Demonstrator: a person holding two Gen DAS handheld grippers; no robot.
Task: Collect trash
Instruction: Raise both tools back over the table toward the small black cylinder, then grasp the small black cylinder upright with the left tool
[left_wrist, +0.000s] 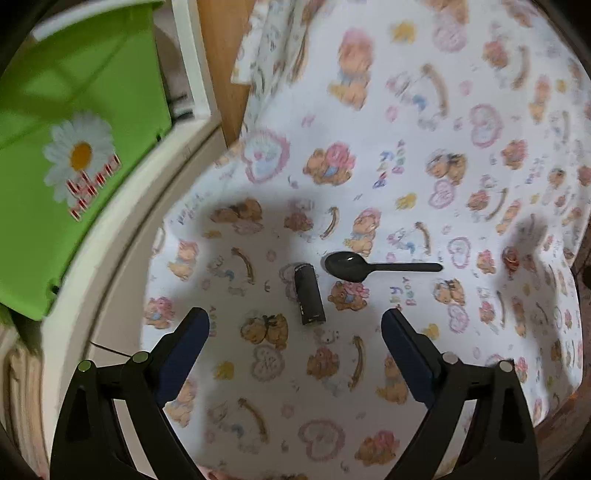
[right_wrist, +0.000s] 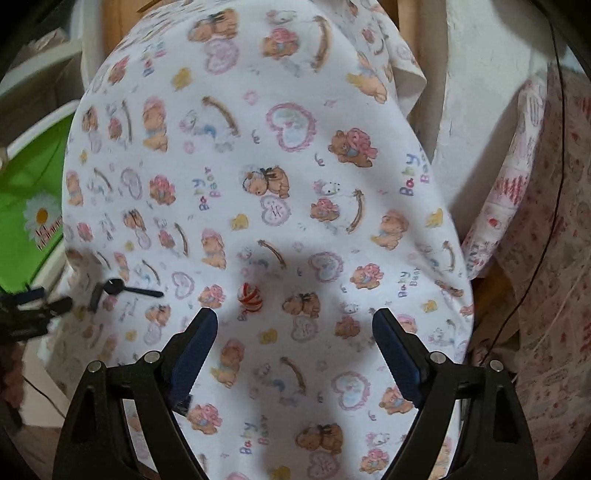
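Observation:
A dark cylinder (left_wrist: 309, 294), like a small battery or tube, lies on a bear-print cloth (left_wrist: 406, 147) just ahead of my open, empty left gripper (left_wrist: 295, 325). A black plastic spoon (left_wrist: 373, 265) lies beside it to the right. A small red-and-white wrapped ball (right_wrist: 250, 295) lies on the cloth just ahead of my open, empty right gripper (right_wrist: 294, 321), nearer its left finger. The spoon (right_wrist: 127, 290) and cylinder (right_wrist: 96, 295) show small at the left of the right wrist view, with the left gripper (right_wrist: 33, 306) next to them. The ball also shows in the left wrist view (left_wrist: 511, 258).
A green bin (left_wrist: 74, 155) with a daisy print stands left of the table, behind a white curved frame (left_wrist: 122, 236). It also shows in the right wrist view (right_wrist: 33, 184). Another patterned fabric (right_wrist: 535, 221) and a dark cable (right_wrist: 554, 184) hang at the right.

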